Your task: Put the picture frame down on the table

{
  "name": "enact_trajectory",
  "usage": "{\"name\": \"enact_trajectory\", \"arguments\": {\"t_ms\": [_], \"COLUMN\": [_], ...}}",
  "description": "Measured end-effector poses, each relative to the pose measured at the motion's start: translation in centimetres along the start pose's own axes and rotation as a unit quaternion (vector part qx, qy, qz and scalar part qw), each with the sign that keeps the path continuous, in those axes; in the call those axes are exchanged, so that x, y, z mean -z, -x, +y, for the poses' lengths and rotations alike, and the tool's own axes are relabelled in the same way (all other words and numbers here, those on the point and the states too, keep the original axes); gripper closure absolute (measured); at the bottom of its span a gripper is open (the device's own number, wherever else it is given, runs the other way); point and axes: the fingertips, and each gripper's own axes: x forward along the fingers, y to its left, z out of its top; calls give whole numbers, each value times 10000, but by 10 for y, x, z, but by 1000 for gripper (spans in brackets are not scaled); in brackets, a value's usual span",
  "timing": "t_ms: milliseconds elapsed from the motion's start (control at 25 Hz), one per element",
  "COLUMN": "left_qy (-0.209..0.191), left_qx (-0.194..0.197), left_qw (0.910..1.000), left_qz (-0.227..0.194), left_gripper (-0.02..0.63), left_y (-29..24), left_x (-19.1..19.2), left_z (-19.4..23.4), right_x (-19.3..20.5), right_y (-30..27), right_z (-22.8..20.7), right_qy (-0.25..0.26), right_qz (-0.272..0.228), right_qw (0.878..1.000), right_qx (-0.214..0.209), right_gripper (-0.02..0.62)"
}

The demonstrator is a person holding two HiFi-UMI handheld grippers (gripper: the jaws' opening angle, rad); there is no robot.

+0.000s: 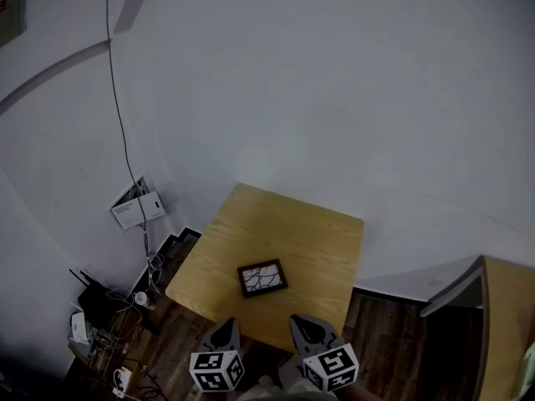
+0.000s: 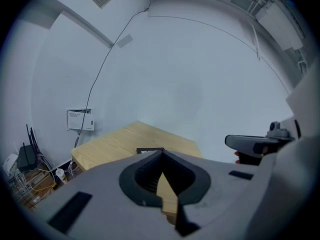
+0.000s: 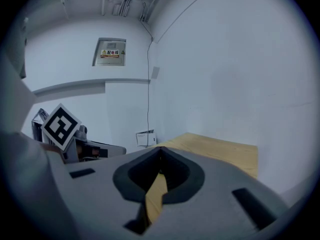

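A small dark picture frame [image 1: 262, 278] lies flat near the front of the light wooden table [image 1: 309, 224], holding a pale picture with dark lines. Both grippers hover just in front of the table's near edge, apart from the frame. The left gripper [image 1: 224, 328] is shut with nothing in it; in its own view the jaws [image 2: 161, 152] meet at the tips, with the frame's edge [image 2: 150, 150] just beyond. The right gripper [image 1: 304, 324] is likewise shut and empty [image 3: 160, 148], and points over the tabletop [image 3: 220, 151].
A router and tangled cables [image 1: 104, 307] sit on the dark wood floor left of the table. A white box [image 1: 136, 208] hangs on the wall, with a cable running up from it. A wooden cabinet [image 1: 506, 324] stands to the right.
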Motion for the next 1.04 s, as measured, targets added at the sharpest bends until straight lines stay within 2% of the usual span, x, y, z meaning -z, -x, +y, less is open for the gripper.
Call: {"name": "enact_trajectory", "arguments": {"t_ms": [400,1040], "left_qy": [92,190], "left_qx": [138,131], "left_qw": [9999,9997], "left_qz": [-43,-66], "left_gripper": [604,603], "left_y": [-1,-5], "left_x": [-1,-2], "left_z": [-4,-1], "right_x": [-3,-6], "right_y": [4,2], "right_z": [2,0], "right_qy": [26,-54], "right_qz": [-3,-20], "right_qw": [10000,10000], "right_qx": [96,46], "right_gripper": [597,597]}}
